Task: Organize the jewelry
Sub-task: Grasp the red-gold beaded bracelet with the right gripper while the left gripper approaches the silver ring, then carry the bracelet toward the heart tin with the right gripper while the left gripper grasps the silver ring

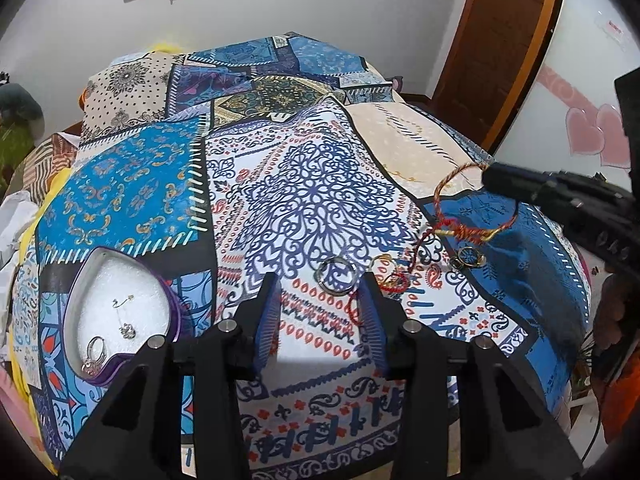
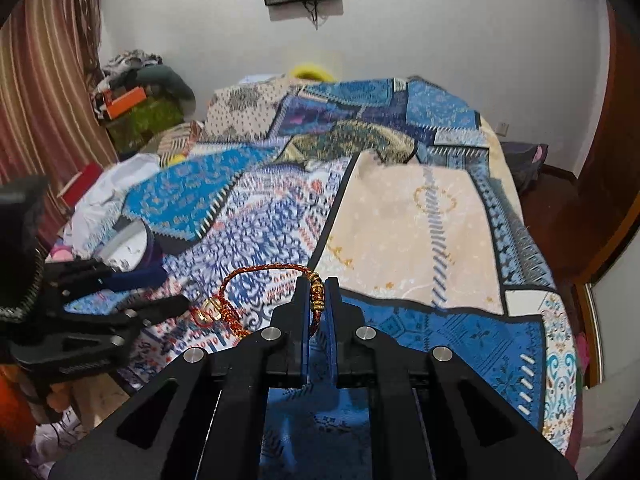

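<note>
Right gripper point(image 2: 318, 304) clamped on one red-and-gold braided cord bracelet point(image 2: 264, 270), gold beads pinched between the blue pads; loop arcs out to the left of the fingers, lifted above the patchwork bedspread point(image 2: 420, 216). Same bracelet point(image 1: 452, 184) seen from left wrist view, hanging from the right gripper tip point(image 1: 496, 176) at far right. Left gripper point(image 1: 318, 292) open wide, holding nothing, low over the bedspread point(image 1: 132, 184). One silver ring point(image 1: 335, 276) lying just ahead, between the fingertips; one thin red string point(image 1: 384, 280) beside the right finger; one small dark-and-gold ring point(image 1: 467, 257) further right. One heart-shaped purple box point(image 1: 120, 312) to the left, open, containing one ring and two small earrings or pendants, type unclear.
</note>
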{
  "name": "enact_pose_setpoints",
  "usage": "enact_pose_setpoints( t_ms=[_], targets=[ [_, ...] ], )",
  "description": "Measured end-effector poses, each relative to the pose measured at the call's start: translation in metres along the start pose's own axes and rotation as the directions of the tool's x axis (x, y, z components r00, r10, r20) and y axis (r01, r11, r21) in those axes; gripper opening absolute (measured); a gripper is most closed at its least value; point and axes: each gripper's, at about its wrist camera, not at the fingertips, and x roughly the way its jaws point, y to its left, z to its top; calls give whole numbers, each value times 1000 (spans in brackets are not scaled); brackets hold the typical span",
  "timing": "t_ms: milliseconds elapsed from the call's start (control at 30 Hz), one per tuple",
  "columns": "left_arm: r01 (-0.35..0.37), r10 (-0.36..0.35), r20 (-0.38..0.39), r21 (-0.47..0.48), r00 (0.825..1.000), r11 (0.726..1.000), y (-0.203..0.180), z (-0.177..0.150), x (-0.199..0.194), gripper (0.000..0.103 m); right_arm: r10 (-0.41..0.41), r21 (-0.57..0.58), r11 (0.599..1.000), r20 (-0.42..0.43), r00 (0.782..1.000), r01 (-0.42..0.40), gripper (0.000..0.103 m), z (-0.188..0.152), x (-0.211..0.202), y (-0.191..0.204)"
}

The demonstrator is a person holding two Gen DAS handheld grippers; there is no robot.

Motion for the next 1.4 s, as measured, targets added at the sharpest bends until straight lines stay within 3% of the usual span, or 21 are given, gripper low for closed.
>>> enact_pose_setpoints(
  t_ms=[200,467,767,1400],
  targets=[
    [-7,7,0,14,1000,1000,-5,4,8,20,-2,16,1000,28,1000,2,6,4,-8,-2],
    [-7,7,15,13,1000,1000,-7,4,1,20,-5,26,1000,37,999,4,6,4,-13,1],
    [-19,18,100,7,995,1000,-3,10,-40,20,-14,13,1000,112,994,12,6,20,-38,12],
    [-80,94,231,-66,968,995,37,-6,-119,20,74,-43,997,162,984,-68,6,40,-41,79]
  ],
)
